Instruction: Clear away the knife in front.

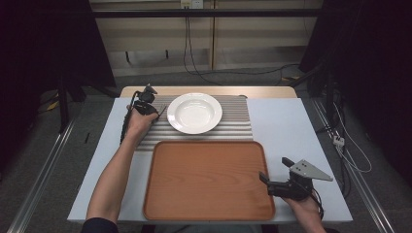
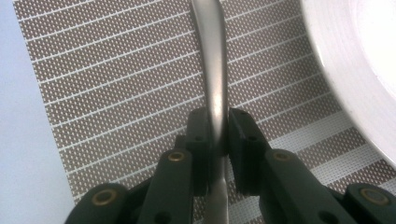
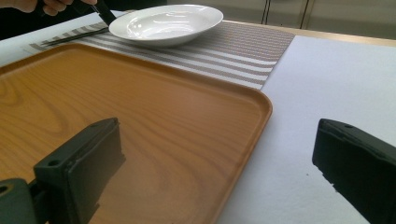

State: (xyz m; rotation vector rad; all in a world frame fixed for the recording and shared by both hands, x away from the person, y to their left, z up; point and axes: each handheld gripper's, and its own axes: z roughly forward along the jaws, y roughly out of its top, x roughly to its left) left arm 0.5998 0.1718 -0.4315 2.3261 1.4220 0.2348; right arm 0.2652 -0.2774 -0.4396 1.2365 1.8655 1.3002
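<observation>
1. White tabletop (image 1: pixel 291 126) under me, with a brown-and-white striped placemat (image 1: pixel 238 121) at its far middle and a bare wooden tray (image 1: pixel 209 179) just in front of the mat.
2. White deep plate (image 1: pixel 194 112) sits on the placemat, near its left half. Nothing in it that I can see.
3. My left gripper (image 1: pixel 158 112) is out over the mat's left edge, just beside the plate's left rim. In the left gripper view my jaws are clamped on a slim metal utensil handle (image 2: pixel 215 79); it runs up between the pads (image 2: pixel 198 140) and away over the stripes. Which utensil it is, I cannot tell: the working end is out of frame.
4. Plate rim (image 2: pixel 355 79) lies close to the right of the handle in that view, not touching it as far as I can see.
5. My right gripper (image 1: pixel 274 174) hovers at the tray's near right corner, over the tray edge and the white tabletop. Jaws stand wide apart, holding nothing.
6. Right gripper view: tray rim (image 3: pixel 261 116) between my two jaws, plate (image 3: pixel 166 23) far off, dark utensil (image 3: pixel 74 36) lying low along the mat's left side beside the other hand (image 3: pixel 42 4).
</observation>
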